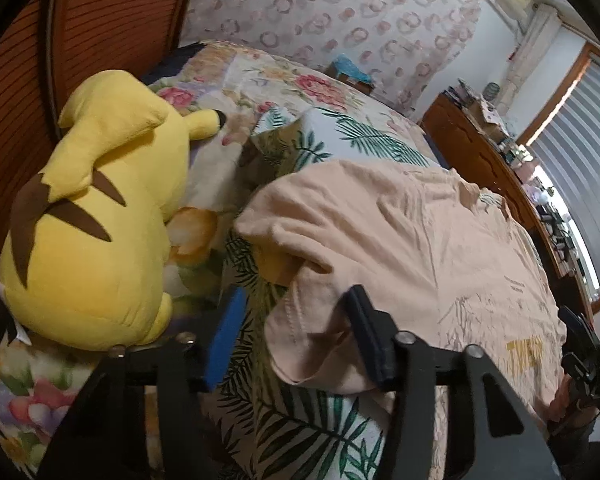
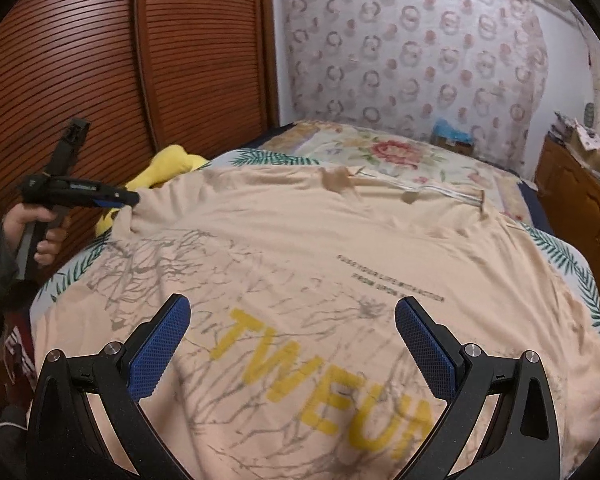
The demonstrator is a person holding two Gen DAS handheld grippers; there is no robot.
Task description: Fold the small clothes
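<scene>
A peach T-shirt (image 2: 340, 240) with yellow letters lies spread on the bed, print up; it also shows in the left wrist view (image 1: 400, 232). My left gripper (image 1: 296, 328) is open at the shirt's left sleeve (image 1: 300, 344), whose hem lies between the jaws against the right finger. In the right wrist view the left gripper (image 2: 130, 200) touches that sleeve edge at the far left. My right gripper (image 2: 292, 328) is open and empty, hovering just above the shirt's printed letters (image 2: 320, 376). It also shows at the right edge of the left wrist view (image 1: 576, 344).
A yellow Pikachu plush (image 1: 92, 216) lies on the bed to the left of the shirt. A wooden louvred wardrobe (image 2: 100, 72) stands along the left. A wooden dresser (image 1: 492, 168) with clutter stands on the right. A patterned mattress (image 2: 412, 56) leans on the far wall.
</scene>
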